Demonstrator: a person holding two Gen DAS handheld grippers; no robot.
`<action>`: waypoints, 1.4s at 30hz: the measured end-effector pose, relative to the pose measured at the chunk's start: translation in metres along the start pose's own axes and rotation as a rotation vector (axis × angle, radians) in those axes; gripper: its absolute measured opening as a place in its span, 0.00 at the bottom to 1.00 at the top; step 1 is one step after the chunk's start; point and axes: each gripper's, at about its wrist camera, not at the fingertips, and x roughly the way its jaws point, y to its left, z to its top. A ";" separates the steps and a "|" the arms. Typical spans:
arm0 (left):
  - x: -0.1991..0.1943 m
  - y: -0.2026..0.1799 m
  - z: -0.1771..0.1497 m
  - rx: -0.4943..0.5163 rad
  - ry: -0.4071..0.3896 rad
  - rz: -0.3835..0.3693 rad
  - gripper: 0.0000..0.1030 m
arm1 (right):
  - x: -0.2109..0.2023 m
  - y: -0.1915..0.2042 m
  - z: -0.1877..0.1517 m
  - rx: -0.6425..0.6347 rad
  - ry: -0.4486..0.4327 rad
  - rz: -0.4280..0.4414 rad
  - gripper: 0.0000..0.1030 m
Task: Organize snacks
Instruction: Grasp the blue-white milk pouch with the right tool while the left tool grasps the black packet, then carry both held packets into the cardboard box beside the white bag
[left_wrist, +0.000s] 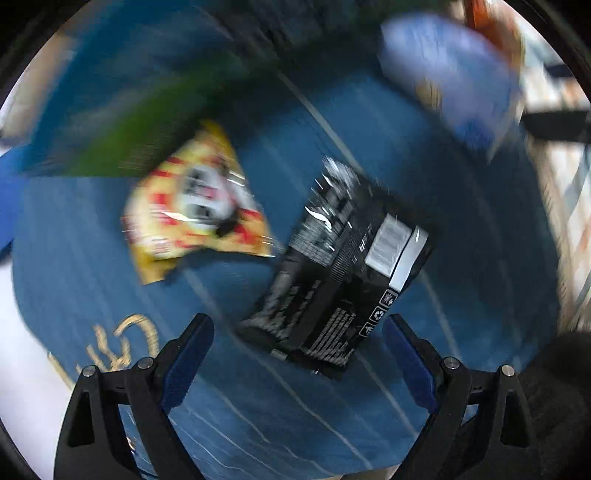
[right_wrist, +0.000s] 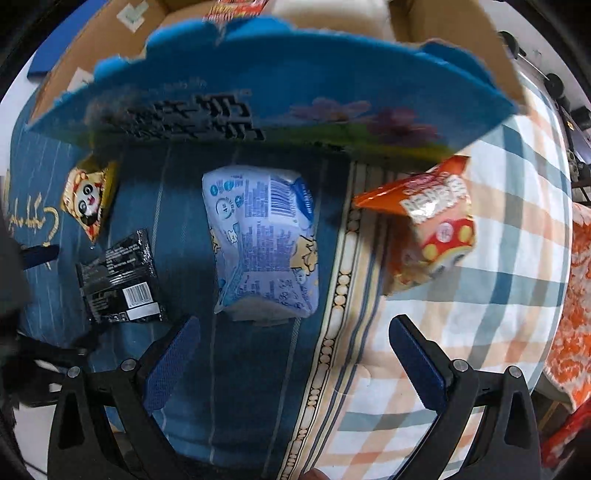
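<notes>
Four small snack packets lie loose on the bed (right_wrist: 424, 332), which wears a blue cloth on one side and a checked one on the other. Both grippers hang over it with their jaws spread wide and nothing between them.

The left gripper (left_wrist: 297, 354) hovers just above the black packet (left_wrist: 343, 266), whose near end sits between the blue pads. The left view is smeared by motion, so the aim looks unsettled to me. If the jaws close from here, they may catch only a corner of the slick foil, and the packet could slip out or spin away. The yellow packet (left_wrist: 195, 210) lies just beside it and might get nudged.

The right gripper (right_wrist: 295, 358) stands over the pale blue packet (right_wrist: 262, 243), which lies near the seam where the two cloths meet. That packet looks puffy; I judge a hard squeeze could crush what is inside, or pop it sideways off the pads. The orange packet (right_wrist: 428, 221) rests on the checked side, tilted, well apart from the rest.

A big blue bag (right_wrist: 277, 85) leans across the far edge in front of a cardboard box (right_wrist: 461, 22). Reaching for the box could knock it down. The soft bed also gives under pressure, so a low grasp may pinch cloth along with foil.
</notes>
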 end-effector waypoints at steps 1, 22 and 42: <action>0.009 -0.003 0.002 0.023 0.027 -0.005 0.91 | 0.003 0.002 0.001 -0.007 0.005 -0.006 1.00; 0.041 0.009 -0.052 -0.774 0.058 -0.376 0.61 | 0.043 -0.001 0.005 0.139 0.084 0.043 0.50; 0.034 0.000 -0.024 -0.714 0.048 -0.297 0.58 | 0.065 -0.017 -0.031 0.173 0.126 0.072 0.42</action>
